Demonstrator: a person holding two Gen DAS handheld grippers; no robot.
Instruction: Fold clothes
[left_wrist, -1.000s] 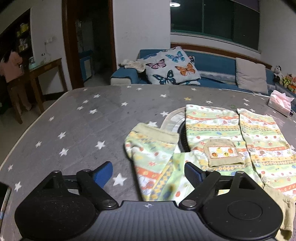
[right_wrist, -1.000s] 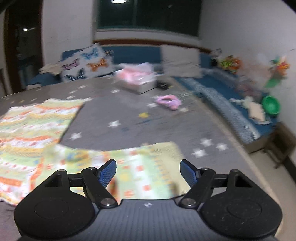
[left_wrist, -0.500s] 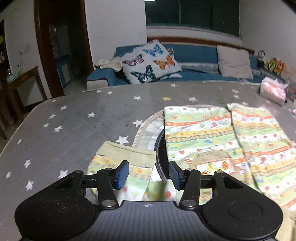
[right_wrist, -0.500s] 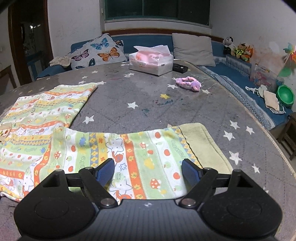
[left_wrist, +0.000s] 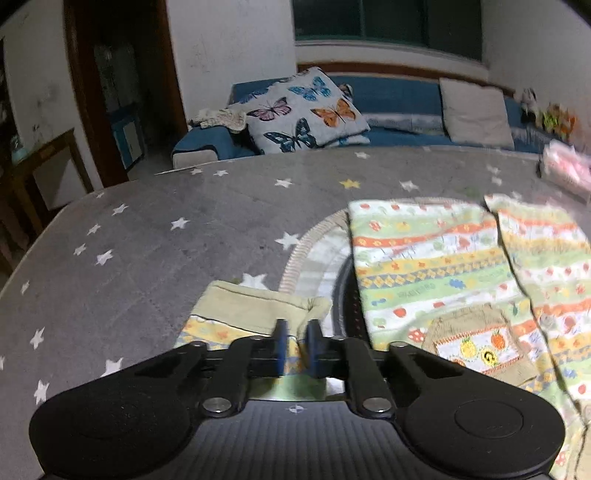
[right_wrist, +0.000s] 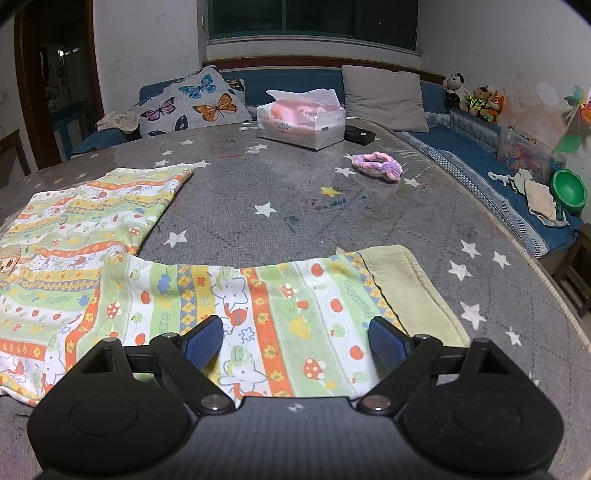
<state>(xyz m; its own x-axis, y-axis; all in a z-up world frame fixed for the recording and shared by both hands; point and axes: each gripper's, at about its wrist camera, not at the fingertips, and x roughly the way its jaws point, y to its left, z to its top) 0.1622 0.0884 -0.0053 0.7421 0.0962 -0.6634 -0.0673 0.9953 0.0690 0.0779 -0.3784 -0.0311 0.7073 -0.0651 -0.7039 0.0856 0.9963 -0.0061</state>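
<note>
A child's striped, printed pyjama top (left_wrist: 424, 266) lies flat on the grey star-patterned table (left_wrist: 166, 258), with a pocket patch on its front. In the left wrist view its left sleeve (left_wrist: 255, 310), with a beige cuff, lies just ahead of me. My left gripper (left_wrist: 297, 347) is closing, and its blue pads pinch a ridge of sleeve cloth just behind the cuff. In the right wrist view the other sleeve (right_wrist: 280, 295) stretches across, beige cuff (right_wrist: 406, 288) at the right. My right gripper (right_wrist: 295, 339) hovers over it, its jaws opening wide, gripping nothing.
A round woven mat (left_wrist: 314, 254) lies under the top. A tissue box (right_wrist: 301, 120), a black device (right_wrist: 358, 134) and a purple headband (right_wrist: 376, 166) sit at the far side of the table. The table's edge curves away at the right (right_wrist: 554, 288). A sofa with a butterfly pillow (left_wrist: 306, 114) stands behind.
My left gripper moved forward over the left sleeve and its jaws came together on the cloth behind the cuff. My right gripper settled over the other sleeve and its jaws widened slightly.
</note>
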